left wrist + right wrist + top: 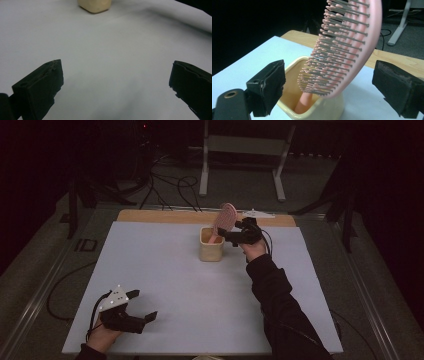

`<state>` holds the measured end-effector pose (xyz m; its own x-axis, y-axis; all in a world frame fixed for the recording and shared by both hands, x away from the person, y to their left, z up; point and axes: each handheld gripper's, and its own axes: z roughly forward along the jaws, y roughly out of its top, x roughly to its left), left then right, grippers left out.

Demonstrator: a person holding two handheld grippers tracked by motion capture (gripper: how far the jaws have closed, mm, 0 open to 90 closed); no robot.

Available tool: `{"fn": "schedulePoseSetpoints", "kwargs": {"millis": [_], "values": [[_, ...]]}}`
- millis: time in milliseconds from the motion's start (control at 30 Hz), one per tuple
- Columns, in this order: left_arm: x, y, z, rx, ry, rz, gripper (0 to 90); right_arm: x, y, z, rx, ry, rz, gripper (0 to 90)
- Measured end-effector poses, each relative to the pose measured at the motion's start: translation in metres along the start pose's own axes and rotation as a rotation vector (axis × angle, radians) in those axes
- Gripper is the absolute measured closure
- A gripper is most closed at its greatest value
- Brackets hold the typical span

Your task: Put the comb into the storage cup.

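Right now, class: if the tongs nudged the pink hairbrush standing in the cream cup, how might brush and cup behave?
The hairbrush leans handle-down with its broad head high above the cup, so it would probably swing along the rim. The small cup looks light and might slide or tip. The brush's body looks stiff.

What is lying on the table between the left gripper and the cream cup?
Nothing. In the high view and the left gripper view, the stretch of white table cover between the left gripper and the cream cup is bare.
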<state>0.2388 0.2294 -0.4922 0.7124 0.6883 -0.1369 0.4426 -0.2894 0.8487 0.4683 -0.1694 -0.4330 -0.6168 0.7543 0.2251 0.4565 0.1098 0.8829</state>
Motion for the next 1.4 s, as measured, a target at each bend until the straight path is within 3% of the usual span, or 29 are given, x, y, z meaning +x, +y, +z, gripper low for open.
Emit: {"fn": "schedulePoseSetpoints", "kwargs": {"millis": [633,1400], "values": [[-0.002,-0.004,-0.006,-0.006,0.016,-0.009,0.2,0.001,-0.006,-0.010,0.018,0.004,-0.019,11.3],[-0.002,-0.003,-0.008,-0.010,0.020,-0.005,0.2,0.007,-0.035,-0.047,0.036,0.043,-0.031,11.5]]}}
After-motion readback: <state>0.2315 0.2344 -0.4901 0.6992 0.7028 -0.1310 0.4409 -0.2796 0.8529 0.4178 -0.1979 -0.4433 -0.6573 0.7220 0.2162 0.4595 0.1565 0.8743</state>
